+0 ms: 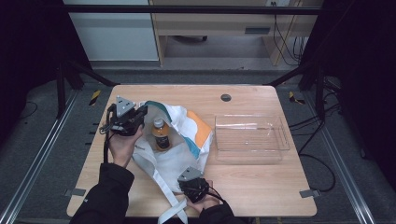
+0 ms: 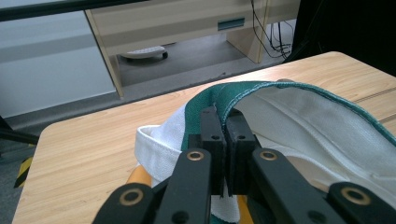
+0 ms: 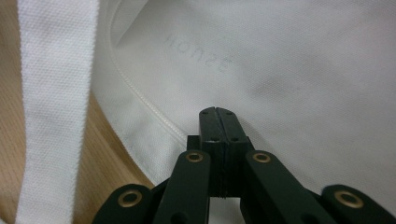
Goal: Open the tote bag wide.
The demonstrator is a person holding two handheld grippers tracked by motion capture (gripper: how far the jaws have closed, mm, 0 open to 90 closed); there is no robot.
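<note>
Canvas bag (image 1: 182,140) lies open on the wooden table (image 1: 252,182), left of middle, its mouth facing away from the person, with a bottle (image 1: 161,134) of orange drink standing inside it. At the bag's far left the left gripper (image 1: 140,113) pinches the green-trimmed rim (image 2: 243,91), its jaws pressed together on the cloth and lifting that edge so the mouth stays agape. Nearer the person, the right gripper (image 1: 193,183) rests on the bag's white bottom part; in the right gripper view its jaws are pressed together, tips (image 3: 216,113) against the fabric, though whether any cloth is caught between them I cannot tell. A white strap (image 3: 53,107) runs beside it over the table edge. A clear plastic tray (image 1: 250,137) sits just right of the bag.
</note>
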